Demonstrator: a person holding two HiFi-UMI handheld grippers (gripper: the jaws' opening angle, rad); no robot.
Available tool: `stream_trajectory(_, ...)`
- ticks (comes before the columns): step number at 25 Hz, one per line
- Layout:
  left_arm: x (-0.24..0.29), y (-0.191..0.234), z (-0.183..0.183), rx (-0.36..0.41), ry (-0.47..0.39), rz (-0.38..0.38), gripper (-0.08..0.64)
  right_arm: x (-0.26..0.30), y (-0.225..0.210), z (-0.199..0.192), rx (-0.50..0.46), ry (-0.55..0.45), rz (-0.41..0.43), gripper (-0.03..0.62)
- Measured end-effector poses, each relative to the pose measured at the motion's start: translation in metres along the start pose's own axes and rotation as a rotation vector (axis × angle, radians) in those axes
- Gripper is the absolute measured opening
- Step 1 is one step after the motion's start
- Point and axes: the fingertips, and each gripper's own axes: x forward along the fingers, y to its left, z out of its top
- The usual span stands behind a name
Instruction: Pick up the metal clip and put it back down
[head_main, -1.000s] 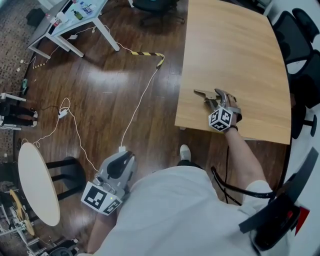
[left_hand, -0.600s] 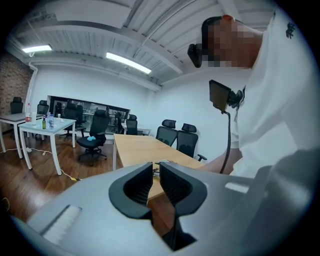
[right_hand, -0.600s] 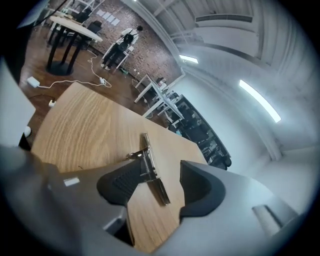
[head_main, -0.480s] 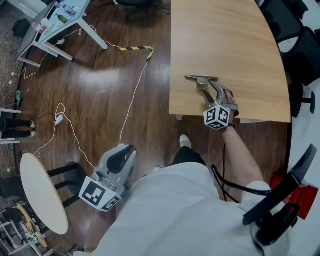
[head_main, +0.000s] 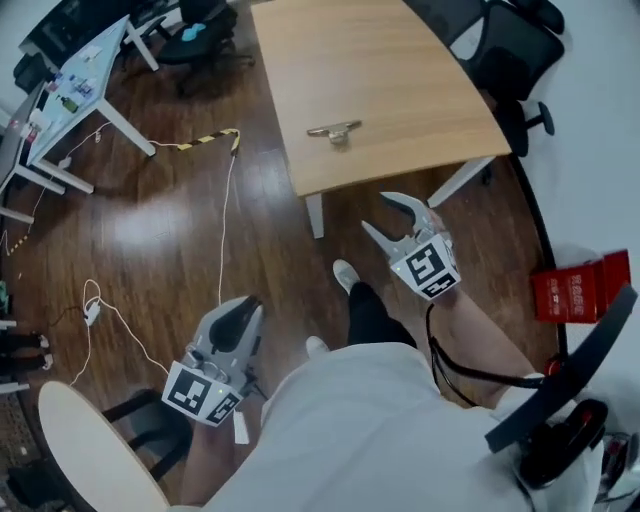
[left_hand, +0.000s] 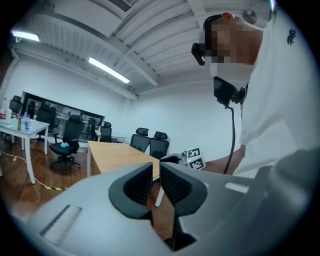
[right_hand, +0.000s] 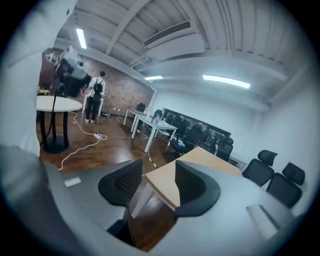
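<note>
The metal clip (head_main: 333, 130) lies flat on the wooden table (head_main: 400, 60), close to its near edge, and nothing touches it. My right gripper (head_main: 383, 213) hangs off the table, over the floor just in front of that edge and well short of the clip. Its jaws stand wide, are closing, and have nothing between them; in the right gripper view (right_hand: 157, 182) only the table corner (right_hand: 205, 156) shows past them. My left gripper (head_main: 246, 308) hangs low at my left side over the floor, its jaws shut and empty, as the left gripper view (left_hand: 156, 182) also shows.
A white desk (head_main: 70, 90) stands at upper left, with a white cable (head_main: 225, 200) and a yellow-black strip (head_main: 200, 140) on the dark wood floor. Black office chairs (head_main: 510, 50) flank the table's right side. A red box (head_main: 580, 290) sits at right, a round table (head_main: 90, 450) at lower left.
My right gripper has left the clip on the table and drawn back off the near edge toward my body. The head view has swung. The left gripper has barely moved.
</note>
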Motion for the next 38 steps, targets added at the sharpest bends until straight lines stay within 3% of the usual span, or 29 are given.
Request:
stream_trajectory(4,0.02,-0.021,-0.021,0.019,0.03,-0.161,0.034,-0.068,0.032,-0.005,0.137,0.036,-0.026,0.222)
stream_trajectory(7,0.026,-0.051,-0.03,0.021,0.029,-0.199,0.034,-0.113,0.052,-0.007,0.153,0.035,-0.032,0.222)
stream_trajectory(18,0.037,-0.173,-0.04,0.003,-0.003,-0.244,0.034,-0.254,0.088,0.007,0.126,-0.084,-0.064,0.218)
stream_trajectory(25,0.016,-0.244,-0.068,-0.003,0.041,-0.267,0.034,-0.319,0.117,-0.003,0.129,-0.111,-0.074,0.215)
stream_trajectory(38,0.011,-0.308,-0.075,0.043,0.047,-0.311,0.034,-0.375,0.128,-0.016,0.095,-0.125,-0.106,0.21)
